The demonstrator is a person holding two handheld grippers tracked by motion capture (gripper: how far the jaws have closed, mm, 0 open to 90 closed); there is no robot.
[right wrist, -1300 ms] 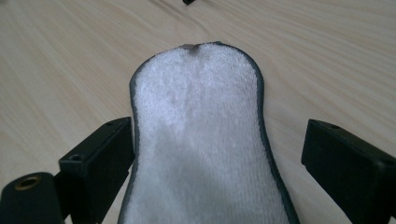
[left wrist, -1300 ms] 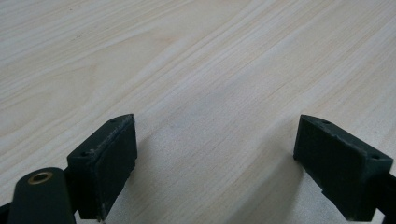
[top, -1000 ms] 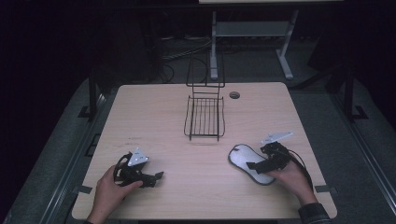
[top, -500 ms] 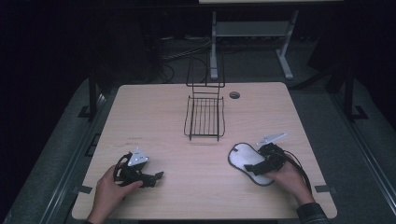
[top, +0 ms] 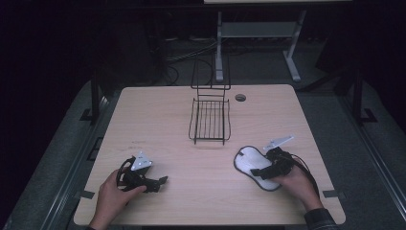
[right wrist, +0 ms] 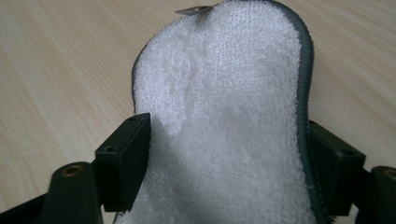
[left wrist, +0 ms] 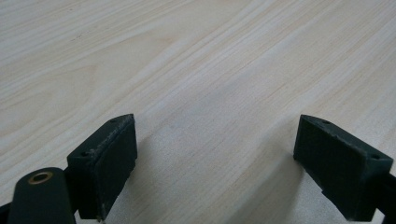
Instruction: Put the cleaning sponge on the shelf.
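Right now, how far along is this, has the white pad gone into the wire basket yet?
Not yet. The wire basket holds nothing and the white pad lies flat on the table, apart from it. In hand: the right gripper has its jaws at either side of the pad. The left gripper is open over bare wood. Lifting and placing the pad appear to remain.

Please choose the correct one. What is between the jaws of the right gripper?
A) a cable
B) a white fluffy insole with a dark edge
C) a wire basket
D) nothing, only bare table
B: in the right gripper view the white insole lies between the two jaws of the right gripper, one jaw at each side of it.
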